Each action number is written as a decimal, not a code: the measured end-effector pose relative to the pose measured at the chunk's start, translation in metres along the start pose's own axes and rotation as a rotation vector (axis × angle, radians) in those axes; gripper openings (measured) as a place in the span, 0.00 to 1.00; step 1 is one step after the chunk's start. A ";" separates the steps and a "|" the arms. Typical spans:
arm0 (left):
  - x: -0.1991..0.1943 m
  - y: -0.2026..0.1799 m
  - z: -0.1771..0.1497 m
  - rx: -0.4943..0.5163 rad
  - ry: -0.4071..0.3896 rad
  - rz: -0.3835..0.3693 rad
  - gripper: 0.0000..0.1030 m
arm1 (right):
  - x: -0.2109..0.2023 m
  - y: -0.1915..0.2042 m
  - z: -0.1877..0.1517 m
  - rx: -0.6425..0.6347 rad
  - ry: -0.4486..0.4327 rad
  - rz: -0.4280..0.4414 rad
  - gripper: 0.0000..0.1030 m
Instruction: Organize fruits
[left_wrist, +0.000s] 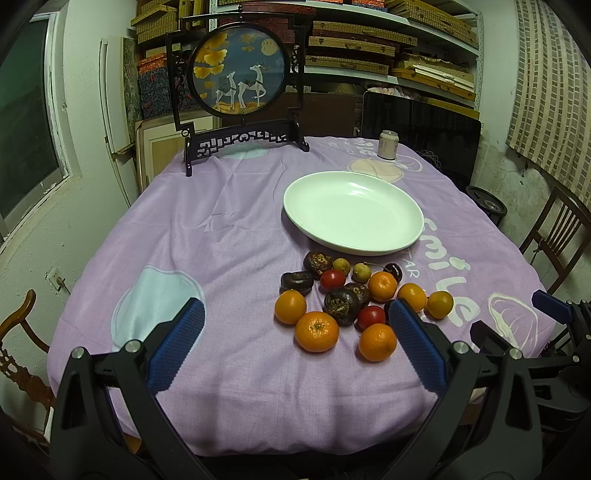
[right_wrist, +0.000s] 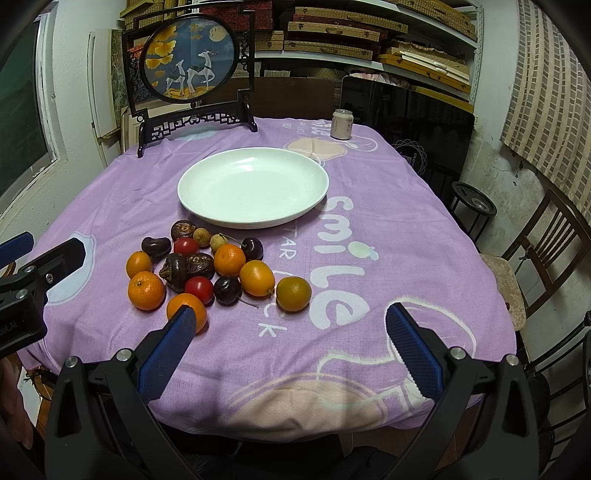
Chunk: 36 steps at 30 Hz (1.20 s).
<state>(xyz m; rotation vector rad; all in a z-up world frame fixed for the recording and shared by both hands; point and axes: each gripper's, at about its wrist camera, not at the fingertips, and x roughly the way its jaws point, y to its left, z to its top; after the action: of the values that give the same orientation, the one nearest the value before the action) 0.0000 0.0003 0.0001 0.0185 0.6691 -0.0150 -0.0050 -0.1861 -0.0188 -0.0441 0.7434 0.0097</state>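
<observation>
A loose pile of fruit (left_wrist: 347, 299) (right_wrist: 207, 269) lies on the purple tablecloth (left_wrist: 229, 236) (right_wrist: 388, 229): several oranges, two red tomatoes, dark wrinkled fruits, dark cherries and small yellowish ones. Behind the pile sits a white plate (left_wrist: 352, 212) (right_wrist: 253, 186) with nothing in it. My left gripper (left_wrist: 295, 325) hovers open near the table's front edge, its right finger beside the nearest oranges, gripping nothing. My right gripper (right_wrist: 290, 328) is open too, right of the pile, its left finger overlapping the nearest orange (right_wrist: 186, 308) in the view.
A framed round deer picture on a dark stand (left_wrist: 240, 81) (right_wrist: 192, 70) stands at the table's back. A drink can (left_wrist: 388, 144) (right_wrist: 342, 124) is at the back right. Wooden chairs (right_wrist: 543, 251) and a dark stool (right_wrist: 474, 203) flank the table's right side.
</observation>
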 end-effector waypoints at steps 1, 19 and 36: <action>0.000 0.000 0.000 0.000 0.000 0.000 0.98 | 0.000 0.000 0.000 0.000 0.000 0.000 0.99; 0.000 0.000 0.000 -0.002 0.002 -0.001 0.98 | 0.000 0.002 -0.001 -0.001 0.001 0.000 0.99; 0.000 0.000 0.000 -0.003 0.006 -0.003 0.98 | 0.003 0.006 -0.002 -0.002 0.003 -0.001 0.99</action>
<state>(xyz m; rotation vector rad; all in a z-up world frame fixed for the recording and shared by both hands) 0.0001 0.0003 -0.0001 0.0144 0.6747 -0.0169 -0.0046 -0.1801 -0.0225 -0.0466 0.7461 0.0097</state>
